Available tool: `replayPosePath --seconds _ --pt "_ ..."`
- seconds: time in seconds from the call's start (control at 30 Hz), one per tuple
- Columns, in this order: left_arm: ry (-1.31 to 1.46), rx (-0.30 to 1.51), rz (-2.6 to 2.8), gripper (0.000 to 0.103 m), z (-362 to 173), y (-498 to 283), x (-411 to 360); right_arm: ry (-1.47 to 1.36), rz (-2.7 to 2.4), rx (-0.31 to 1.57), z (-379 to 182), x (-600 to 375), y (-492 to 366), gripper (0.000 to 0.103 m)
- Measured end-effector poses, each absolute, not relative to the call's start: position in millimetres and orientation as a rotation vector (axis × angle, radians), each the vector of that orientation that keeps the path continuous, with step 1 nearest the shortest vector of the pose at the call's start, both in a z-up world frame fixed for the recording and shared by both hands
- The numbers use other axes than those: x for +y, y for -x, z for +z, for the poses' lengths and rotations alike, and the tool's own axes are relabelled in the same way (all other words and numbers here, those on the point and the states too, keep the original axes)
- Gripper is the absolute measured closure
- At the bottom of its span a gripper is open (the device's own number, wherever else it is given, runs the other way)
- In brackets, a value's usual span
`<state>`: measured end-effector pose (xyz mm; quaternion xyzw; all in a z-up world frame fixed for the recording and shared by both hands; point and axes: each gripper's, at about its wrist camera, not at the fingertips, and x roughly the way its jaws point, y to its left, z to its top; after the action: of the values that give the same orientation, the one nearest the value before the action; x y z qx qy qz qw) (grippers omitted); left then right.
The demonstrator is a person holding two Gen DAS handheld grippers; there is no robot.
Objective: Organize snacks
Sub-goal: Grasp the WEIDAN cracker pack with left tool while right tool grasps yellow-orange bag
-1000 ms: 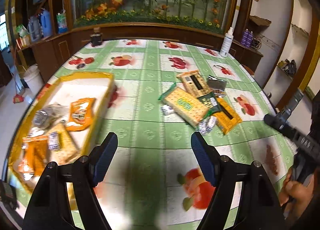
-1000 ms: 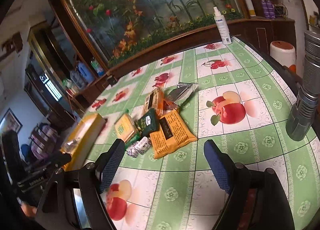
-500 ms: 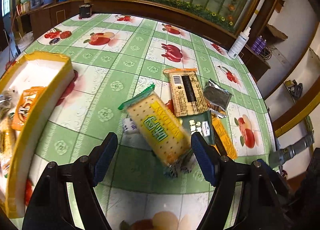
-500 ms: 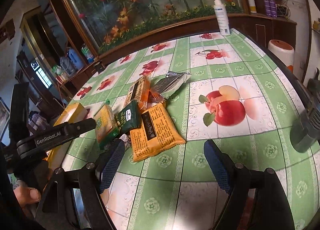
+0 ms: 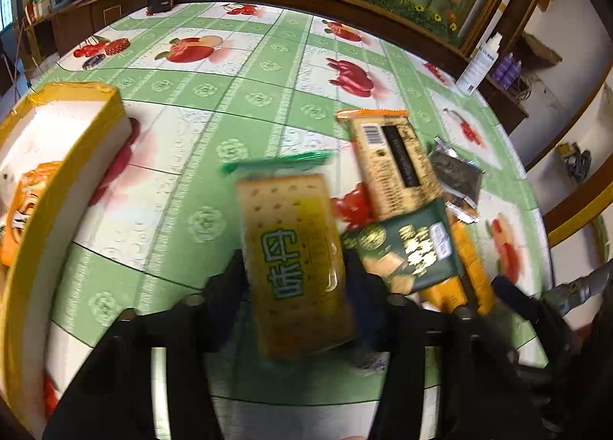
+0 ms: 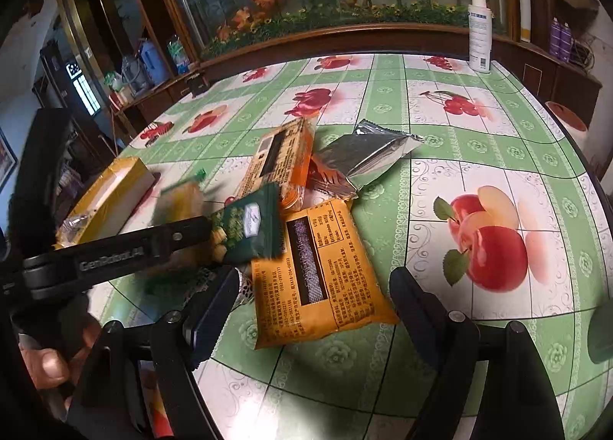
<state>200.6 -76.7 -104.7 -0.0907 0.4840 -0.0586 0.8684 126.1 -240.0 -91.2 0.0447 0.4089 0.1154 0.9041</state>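
A cracker pack [image 5: 291, 233] with a green end and green lettering sits between the fingers of my left gripper [image 5: 293, 283]. Its jaws are closing and the pads touch the pack's long sides; the pack looks blurred. In the right wrist view the same gripper's arm [image 6: 115, 252] reaches in from the left over the pile. My right gripper [image 6: 314, 309] hangs open just above the near end of an orange pack [image 6: 318, 271], not touching it. A dark green pack [image 5: 410, 248], a tan barcode pack [image 5: 394, 168] and a silver pack [image 6: 367, 152] lie in the pile.
A yellow-rimmed tray [image 5: 76, 156] holding orange packs stands at the left of the fruit-print tablecloth [image 5: 237, 57]. A white spray bottle [image 6: 479, 34] stands at the far edge. A person's hand [image 6: 49, 359] grips the left tool. Wooden cabinets ring the table.
My left gripper came forward and down onto the cracker pack and its jaws narrowed around it; the pack turned in line with them. My right gripper moved closer to the orange pack, still open.
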Motion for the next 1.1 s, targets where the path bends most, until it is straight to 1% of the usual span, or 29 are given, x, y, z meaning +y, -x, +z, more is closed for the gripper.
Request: replayPosePath --seconds 0.3,0.37,0.43,0.63,0.93,1.1 --pt "0.147 1.001 -0.125 0.058 -103.8 -173.9 -46.2 -0.029 0.226 0.885 -103.4 -229.6 -143.2 0.022" --pt "0.136 0.994 -0.122 0.058 -102.7 -165.6 -41.6 0.010 0.208 0.890 -103.8 -224.5 -143.4 0.028" --pt "0.117 0.978 -0.117 0.058 -99.9 -156.8 -38.1 0.028 0.193 0.885 -103.1 -222.0 -140.1 0.029" --pt "0.095 0.937 -0.148 0.059 -91.4 -129.1 -29.2 -0.032 0.185 0.868 -99.5 -229.4 -113.8 0.030" --pt "0.075 0.900 -0.160 0.059 -90.7 -91.4 -18.5 -0.193 0.248 0.802 -77.6 -248.1 -59.3 0.031" --pt "0.058 0.855 -0.159 0.059 -79.1 -72.4 -17.1 -0.208 0.281 0.767 -64.7 -242.7 -35.2 0.031"
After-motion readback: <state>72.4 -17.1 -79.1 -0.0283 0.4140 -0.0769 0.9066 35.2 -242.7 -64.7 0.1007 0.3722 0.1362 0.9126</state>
